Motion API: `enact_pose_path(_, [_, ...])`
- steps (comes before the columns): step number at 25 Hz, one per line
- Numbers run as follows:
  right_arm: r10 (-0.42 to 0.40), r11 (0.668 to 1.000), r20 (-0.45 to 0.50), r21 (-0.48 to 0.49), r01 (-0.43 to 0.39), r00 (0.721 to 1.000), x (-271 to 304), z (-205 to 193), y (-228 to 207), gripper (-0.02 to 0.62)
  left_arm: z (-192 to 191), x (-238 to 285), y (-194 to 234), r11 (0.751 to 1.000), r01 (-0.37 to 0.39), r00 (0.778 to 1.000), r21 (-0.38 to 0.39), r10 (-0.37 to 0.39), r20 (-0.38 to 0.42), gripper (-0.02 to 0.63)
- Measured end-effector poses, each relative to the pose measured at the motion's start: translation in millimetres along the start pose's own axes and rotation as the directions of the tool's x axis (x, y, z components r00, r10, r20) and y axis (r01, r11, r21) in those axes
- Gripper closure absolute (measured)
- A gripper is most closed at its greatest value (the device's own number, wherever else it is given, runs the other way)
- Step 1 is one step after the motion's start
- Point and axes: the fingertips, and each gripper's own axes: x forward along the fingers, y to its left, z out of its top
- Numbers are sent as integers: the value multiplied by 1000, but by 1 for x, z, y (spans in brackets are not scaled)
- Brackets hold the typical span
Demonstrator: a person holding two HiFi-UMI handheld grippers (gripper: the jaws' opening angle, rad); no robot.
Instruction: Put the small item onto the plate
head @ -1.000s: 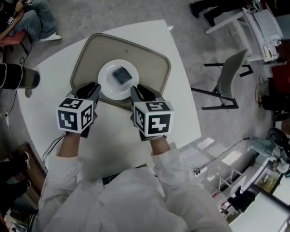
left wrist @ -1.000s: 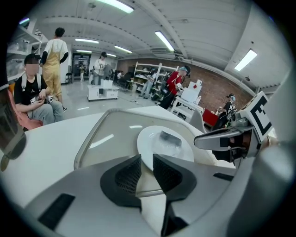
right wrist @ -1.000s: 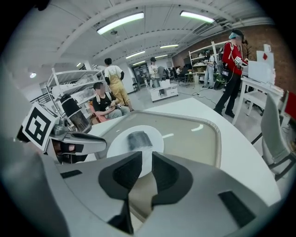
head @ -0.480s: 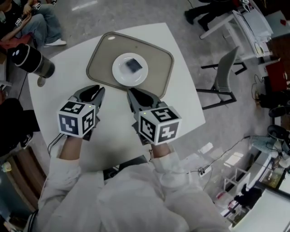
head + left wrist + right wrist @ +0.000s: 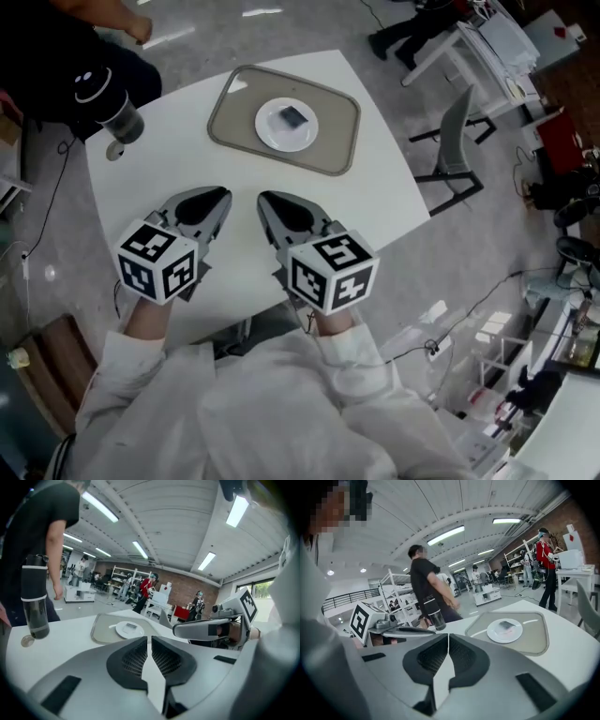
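A small dark grey item (image 5: pixel 293 117) lies on the white plate (image 5: pixel 269 131), which stands on a beige tray (image 5: pixel 328 150) at the far side of the white table. Both grippers hover over the near part of the table, well short of the tray. The left gripper (image 5: pixel 223 195) is closing, its jaws almost together with nothing between them. The right gripper (image 5: pixel 262 199) is also closing, its tips meeting on nothing. The left gripper view shows the plate (image 5: pixel 123 632) and item (image 5: pixel 130 626) far ahead; so does the right gripper view, plate (image 5: pixel 494 633) and item (image 5: pixel 505 626).
A dark bottle (image 5: pixel 111 108) stands at the table's far left corner, with a person in black just behind it. A grey chair (image 5: pixel 450 150) stands to the right of the table. Cables and shelving crowd the floor at the right.
Both grippers have drawn back from the tray toward the person, and the jaws of both have closed from wide apart. The plate with the item stays on the tray.
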Motion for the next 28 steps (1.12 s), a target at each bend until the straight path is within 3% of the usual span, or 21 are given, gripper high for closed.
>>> enact_pose_path(5, [22, 1000, 31, -23, -21, 999, -15, -12, 50, 578, 1, -50, -17, 997, 23, 995, 79, -31, 94, 589])
enact_pose_path(14, [33, 999, 63, -45, -30, 997, -29, -33, 126, 580, -19, -118, -41, 994, 96, 989, 58, -102, 111, 595])
enact_pose_path(19, [16, 997, 52, -71, -12, 999, -38, -45, 137, 580, -36, -127, -58, 990, 137, 986, 35, -140, 95, 595])
enact_pose_path(28, [17, 997, 42, -71, -14, 999, -55, -57, 121, 580, -41, -111, -77, 989, 144, 985, 12, -145, 90, 595])
